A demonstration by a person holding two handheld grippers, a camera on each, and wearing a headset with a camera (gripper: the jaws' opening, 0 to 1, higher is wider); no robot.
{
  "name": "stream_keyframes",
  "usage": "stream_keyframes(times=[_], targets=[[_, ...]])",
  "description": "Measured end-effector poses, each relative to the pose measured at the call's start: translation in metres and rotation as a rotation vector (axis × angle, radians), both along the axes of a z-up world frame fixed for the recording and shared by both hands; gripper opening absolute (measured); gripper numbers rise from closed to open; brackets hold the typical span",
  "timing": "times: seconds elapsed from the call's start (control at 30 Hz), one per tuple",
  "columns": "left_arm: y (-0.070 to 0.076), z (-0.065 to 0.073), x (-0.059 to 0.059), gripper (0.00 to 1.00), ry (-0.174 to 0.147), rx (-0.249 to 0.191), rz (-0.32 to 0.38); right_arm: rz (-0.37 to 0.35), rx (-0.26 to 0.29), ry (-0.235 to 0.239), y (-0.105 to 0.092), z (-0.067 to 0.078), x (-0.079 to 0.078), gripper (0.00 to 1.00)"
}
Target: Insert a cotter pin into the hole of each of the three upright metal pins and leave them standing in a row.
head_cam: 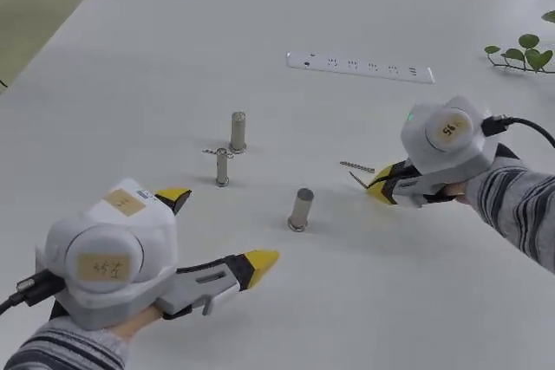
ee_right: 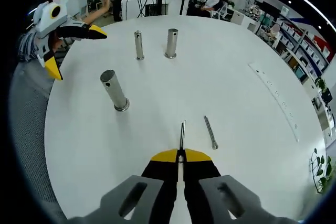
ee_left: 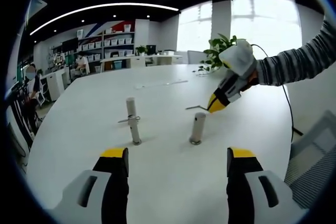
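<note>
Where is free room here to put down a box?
Bare table lies between the power strip and the farthest pin, also along the left edge. Crowded: from the nearest pin to the right claw, beside which a loose cotter pin lies.

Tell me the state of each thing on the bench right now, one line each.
Left gripper: open, empty.
Right gripper: shut on held cotter pin.
Loose cotter pin: lying on the table.
Middle pin: upright, fitted cotter pin through it.
Near pin: upright, hole empty.
Far pin: upright, hole unclear.
</note>
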State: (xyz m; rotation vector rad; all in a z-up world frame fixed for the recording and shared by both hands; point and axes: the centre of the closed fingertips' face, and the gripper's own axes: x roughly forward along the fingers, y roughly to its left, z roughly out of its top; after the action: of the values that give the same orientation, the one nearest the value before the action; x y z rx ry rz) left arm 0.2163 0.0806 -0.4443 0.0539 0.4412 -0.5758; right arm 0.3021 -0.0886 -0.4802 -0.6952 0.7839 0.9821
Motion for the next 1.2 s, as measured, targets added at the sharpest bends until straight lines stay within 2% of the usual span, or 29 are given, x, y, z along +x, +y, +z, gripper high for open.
stream_keyframes(times=[0.3,0.37,0.53,0.73,0.9,1.07,1.2], targets=[[-0.007,0.003,-0.004,0.65,0.011,-0.026,-0.023,0.058,0.017,-0.059,0.009,0.017,-0.019,0.00],[-0.009,0.005,-0.005,0.64,0.005,-0.031,-0.032,0.080,0.040,-0.066,0.015,0.022,-0.027,0.00],[-0.015,0.010,-0.008,0.62,0.001,-0.042,-0.051,0.127,0.048,-0.093,0.022,0.029,-0.041,0.00],[-0.023,0.014,-0.013,0.58,0.013,-0.067,-0.074,0.190,0.065,-0.106,0.031,0.033,-0.058,0.00],[-0.029,0.017,-0.017,0.53,0.018,-0.084,-0.095,0.272,0.053,-0.129,0.041,0.033,-0.075,0.00],[-0.036,0.018,-0.022,0.45,0.039,-0.105,-0.112,0.329,0.053,-0.143,0.051,0.034,-0.089,0.00],[-0.043,0.021,-0.026,0.40,0.057,-0.150,-0.132,0.390,0.053,-0.150,0.061,0.034,-0.103,0.00]])
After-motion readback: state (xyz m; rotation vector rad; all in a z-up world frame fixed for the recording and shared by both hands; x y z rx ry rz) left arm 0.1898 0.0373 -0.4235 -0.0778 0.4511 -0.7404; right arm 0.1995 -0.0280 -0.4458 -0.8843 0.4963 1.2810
